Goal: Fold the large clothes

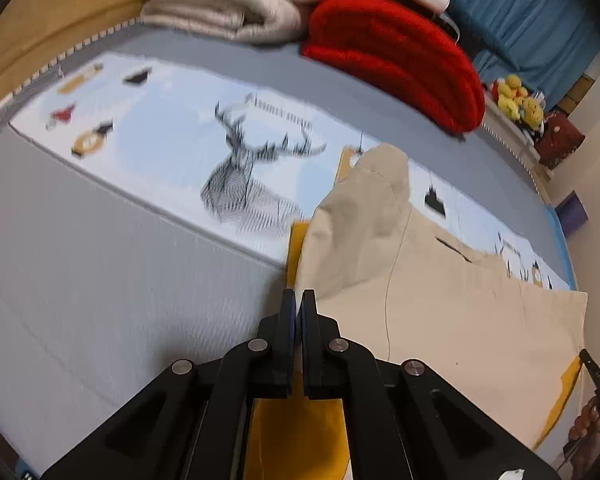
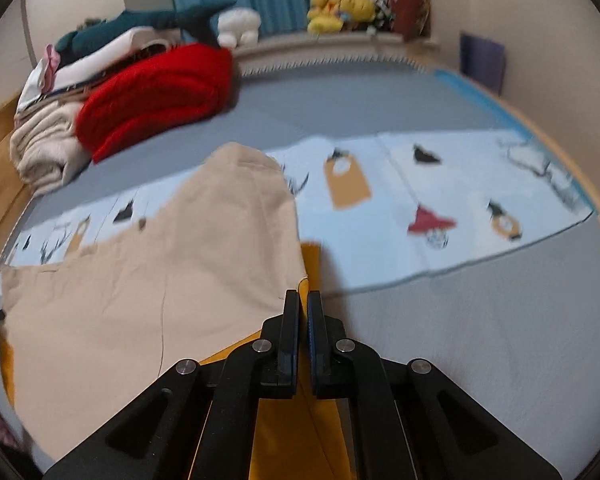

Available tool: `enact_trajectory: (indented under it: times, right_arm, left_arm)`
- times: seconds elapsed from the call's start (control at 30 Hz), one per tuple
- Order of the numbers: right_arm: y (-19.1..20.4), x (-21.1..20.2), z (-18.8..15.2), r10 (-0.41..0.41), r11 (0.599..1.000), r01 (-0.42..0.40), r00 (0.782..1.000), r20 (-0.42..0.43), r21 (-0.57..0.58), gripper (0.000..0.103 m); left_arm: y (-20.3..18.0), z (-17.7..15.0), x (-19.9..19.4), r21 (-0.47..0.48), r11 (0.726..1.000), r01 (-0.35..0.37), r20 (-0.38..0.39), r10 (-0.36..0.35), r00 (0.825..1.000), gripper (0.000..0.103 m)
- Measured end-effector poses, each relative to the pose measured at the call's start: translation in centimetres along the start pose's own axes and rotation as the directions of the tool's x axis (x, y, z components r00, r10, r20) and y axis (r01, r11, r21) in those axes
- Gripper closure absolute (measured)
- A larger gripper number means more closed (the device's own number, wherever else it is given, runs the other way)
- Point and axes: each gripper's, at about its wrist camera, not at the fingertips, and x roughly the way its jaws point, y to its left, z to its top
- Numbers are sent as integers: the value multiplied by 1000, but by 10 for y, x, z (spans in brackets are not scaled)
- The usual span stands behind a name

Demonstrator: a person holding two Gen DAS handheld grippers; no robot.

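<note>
Lettering [image 1: 278, 111] above deer print [image 1: 246, 176] blurred, unreadable.

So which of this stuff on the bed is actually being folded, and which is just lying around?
In the job:
beige-and-yellow garment
left gripper
right gripper

Lying about:
red blanket
cream blanket
yellow plush toys
shark plush
</note>
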Motion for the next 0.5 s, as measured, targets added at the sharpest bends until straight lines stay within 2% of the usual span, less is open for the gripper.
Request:
enact_trajectory:
  times: [0.07,0.1,0.17,0.23,0.27,0.33,0.4,0.43,0.47,0.5]
  right_arm:
    - [3,3,8,-40,999,40,999,31,0,103]
    - [2,5,13,-97,995,97,994,55,12,103]
    - [-13,10,22,-127,988,121,990,66,91,103]
    - [-30,28,25,-86,983,84,996,4,163,103]
    - [-33,40,23,-45,984,53,998,-48,172,103]
    - [-30,63,16,27,984,-1,988,-150,176,103]
    - [-24,76,11,65,986,-31,976,-207,165,93]
    - [-22,81,9,85,985,-48,969,-230,165,87]
    - [-21,85,6,99,984,-58,964,-246,171,71]
    - [-21,89,2,114,981,-67,960,-258,183,59]
  left_arm:
    - [-2,5,2,-4,1000,-28,20,28,999,102]
    - [-2,7,5,-7,999,-38,16,38,999,102]
    - [-2,10,19,-20,999,-28,-20,28,999,103]
    - [-6,8,36,5,1000,-14,-90,14,996,102]
    - [-8,6,44,24,999,-33,-121,36,992,102]
    - [-6,7,53,27,998,-62,-143,65,988,101]
    - [0,8,58,-8,998,-60,-164,57,985,93]
    - [5,9,61,-35,998,-60,-181,53,982,79]
    - [9,9,66,-59,996,-59,-198,47,979,70]
    - [11,8,70,-77,995,-57,-217,39,975,70]
